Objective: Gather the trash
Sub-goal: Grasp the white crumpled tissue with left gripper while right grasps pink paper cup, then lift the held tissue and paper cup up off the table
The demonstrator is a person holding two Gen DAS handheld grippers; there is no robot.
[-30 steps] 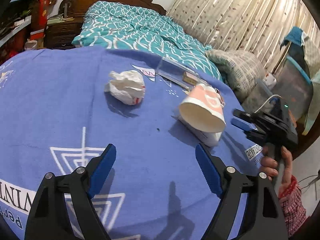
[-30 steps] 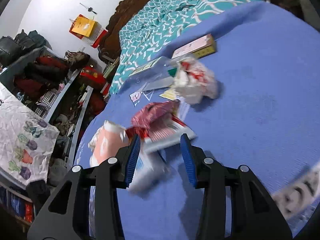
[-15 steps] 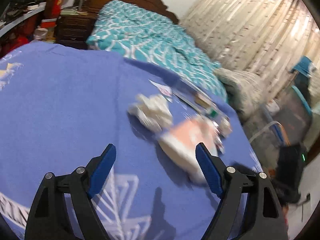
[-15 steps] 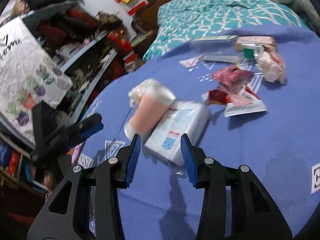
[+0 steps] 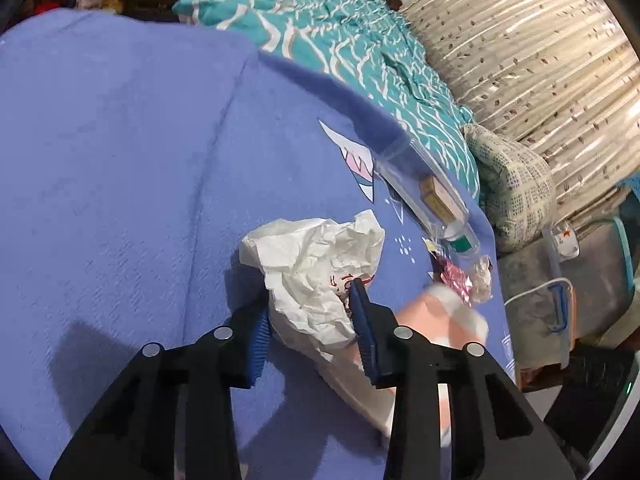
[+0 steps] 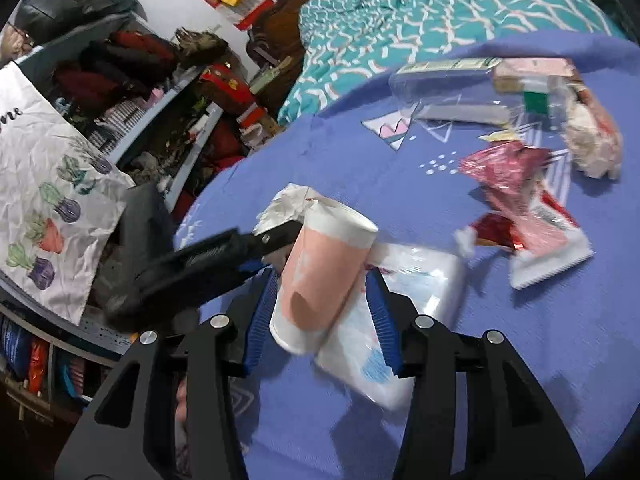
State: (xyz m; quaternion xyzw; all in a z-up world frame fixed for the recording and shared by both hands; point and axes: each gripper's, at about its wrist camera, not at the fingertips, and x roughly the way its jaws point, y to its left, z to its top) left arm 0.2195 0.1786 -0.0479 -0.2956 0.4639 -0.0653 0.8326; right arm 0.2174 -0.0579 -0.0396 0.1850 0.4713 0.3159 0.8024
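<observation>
While the crumpled paper wad (image 5: 320,276) is pinched by the just-closed left gripper (image 5: 316,320), the paper cup (image 6: 320,276) is straddled, ungripped, by the part-open right gripper (image 6: 320,312); closing is required next.

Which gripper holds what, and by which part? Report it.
Left gripper, whose jaws have just been closing, pinches the crumpled white paper at its near edge. Right gripper straddles the pink paper cup; grip uncertain.
</observation>
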